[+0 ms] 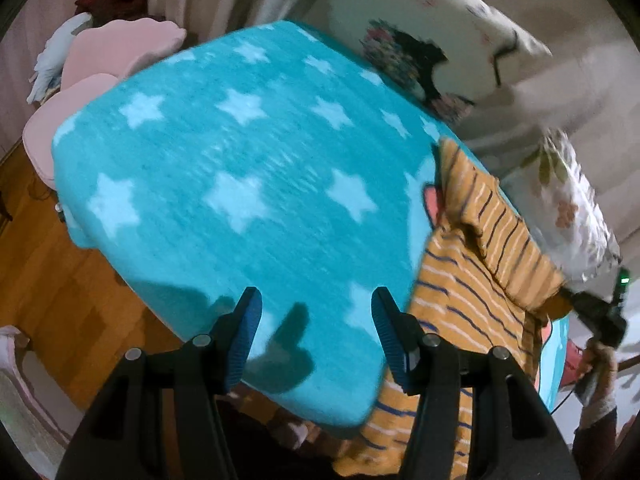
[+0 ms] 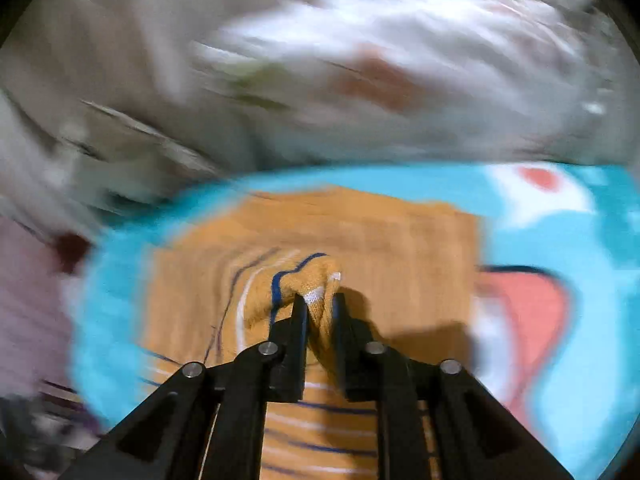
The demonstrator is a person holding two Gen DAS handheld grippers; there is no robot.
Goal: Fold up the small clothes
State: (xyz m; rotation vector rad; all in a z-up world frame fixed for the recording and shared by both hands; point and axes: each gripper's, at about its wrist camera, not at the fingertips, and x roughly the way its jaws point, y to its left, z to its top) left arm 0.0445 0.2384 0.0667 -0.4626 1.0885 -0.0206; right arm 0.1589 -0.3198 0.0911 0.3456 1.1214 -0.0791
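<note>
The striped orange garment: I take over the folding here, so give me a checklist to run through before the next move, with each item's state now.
1. Right tool shut on a bunch of the striped orange garment: ok.
2. Left tool open with nothing between its fingers: ok.
3. Garment lies on the star blanket: not ok, its near end hangs over the blanket's edge in the left wrist view.
4. Garment spread flat: not ok, a fold stands up near its far end.
5. Bare blanket to fold on: ok, left of the garment.
6. Which part of the garment is pinched: cannot tell, the right wrist view is blurred.
</note>
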